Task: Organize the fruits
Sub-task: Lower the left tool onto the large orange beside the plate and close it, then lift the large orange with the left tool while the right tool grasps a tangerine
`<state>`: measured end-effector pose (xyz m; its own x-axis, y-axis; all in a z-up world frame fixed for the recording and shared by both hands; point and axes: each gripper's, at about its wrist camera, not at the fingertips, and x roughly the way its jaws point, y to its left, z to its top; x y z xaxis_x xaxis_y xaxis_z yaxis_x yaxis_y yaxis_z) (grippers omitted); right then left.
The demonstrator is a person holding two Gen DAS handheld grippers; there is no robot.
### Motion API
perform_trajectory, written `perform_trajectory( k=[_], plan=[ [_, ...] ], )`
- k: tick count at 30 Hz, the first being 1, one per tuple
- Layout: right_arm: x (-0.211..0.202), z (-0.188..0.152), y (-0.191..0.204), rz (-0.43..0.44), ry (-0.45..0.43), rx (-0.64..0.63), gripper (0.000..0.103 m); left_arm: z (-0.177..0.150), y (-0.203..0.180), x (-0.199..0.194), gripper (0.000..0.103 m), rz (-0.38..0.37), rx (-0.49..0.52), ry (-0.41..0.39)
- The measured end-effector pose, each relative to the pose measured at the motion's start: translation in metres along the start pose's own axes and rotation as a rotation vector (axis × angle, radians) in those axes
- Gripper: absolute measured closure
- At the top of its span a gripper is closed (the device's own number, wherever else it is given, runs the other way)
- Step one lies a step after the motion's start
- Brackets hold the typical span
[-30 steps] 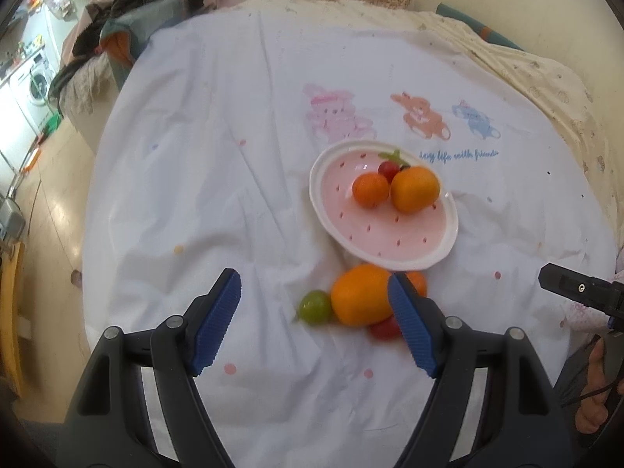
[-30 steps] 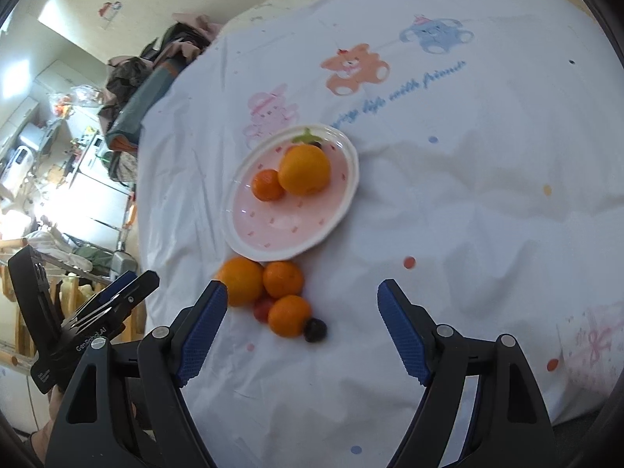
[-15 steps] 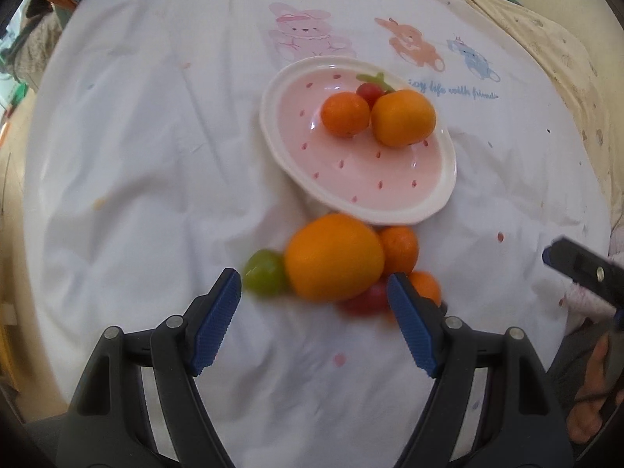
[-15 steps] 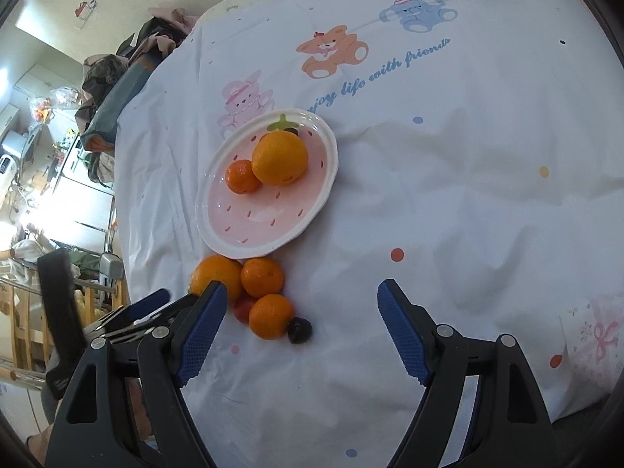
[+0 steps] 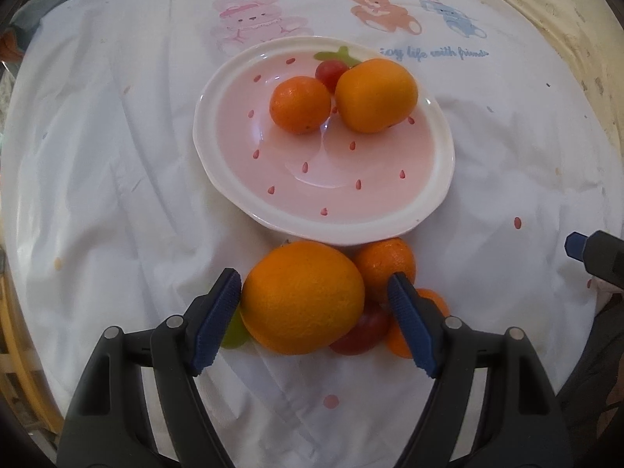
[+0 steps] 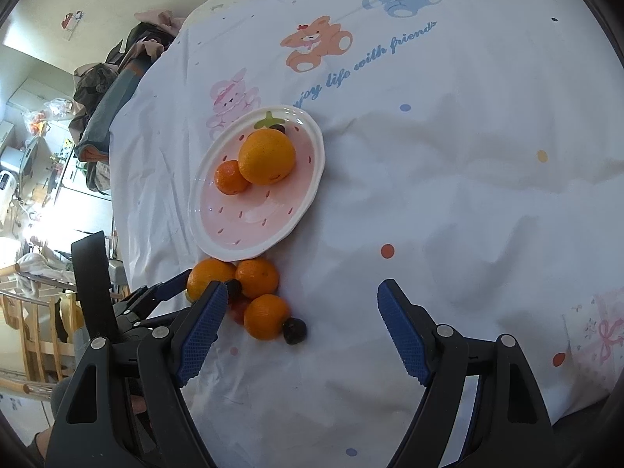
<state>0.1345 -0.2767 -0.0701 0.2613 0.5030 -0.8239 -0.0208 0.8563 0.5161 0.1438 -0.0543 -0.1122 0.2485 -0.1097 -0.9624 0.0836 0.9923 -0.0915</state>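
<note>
A pink strawberry-pattern plate holds a large orange, a small mandarin and a red cherry tomato. In front of it lie a big orange, two mandarins, a red fruit and a green fruit. My left gripper is open, its fingers on either side of the big orange. My right gripper is open above the cloth, right of the loose fruit pile, with a dark fruit near it. The plate also shows there.
A white cloth with cartoon animals covers the table. Heaped clothes lie at its far left edge. Wooden chairs stand beside the table. The right gripper's tip shows at the left view's right edge.
My left gripper has moved forward and down to the loose fruit, so the big orange now sits between its fingers. My right gripper has shifted slightly closer to the cloth.
</note>
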Motion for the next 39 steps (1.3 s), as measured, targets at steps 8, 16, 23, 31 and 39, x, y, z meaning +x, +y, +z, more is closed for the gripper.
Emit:
perform_trajectory(
  k=[8, 16, 23, 31, 39],
  plan=[
    [0.002, -0.001, 0.002, -0.002, 0.007, -0.001, 0.021, -0.001, 0.010, -0.002, 0.041, -0.017, -0.018, 0.003],
    [0.004, -0.001, 0.002, -0.023, 0.006, -0.010, 0.021, 0.002, 0.013, 0.003, 0.040, -0.030, -0.028, 0.012],
    [0.003, -0.001, 0.003, -0.033, 0.002, -0.019, 0.021, -0.002, 0.009, -0.014, 0.047, -0.048, -0.034, -0.018],
    [0.000, -0.002, 0.003, -0.028, -0.007, -0.019, 0.021, -0.005, 0.001, -0.096, 0.047, -0.106, -0.028, -0.171],
    [0.002, -0.003, 0.008, -0.018, -0.002, -0.033, 0.021, -0.034, 0.038, -0.128, 0.047, -0.036, -0.086, -0.207]
  ],
)
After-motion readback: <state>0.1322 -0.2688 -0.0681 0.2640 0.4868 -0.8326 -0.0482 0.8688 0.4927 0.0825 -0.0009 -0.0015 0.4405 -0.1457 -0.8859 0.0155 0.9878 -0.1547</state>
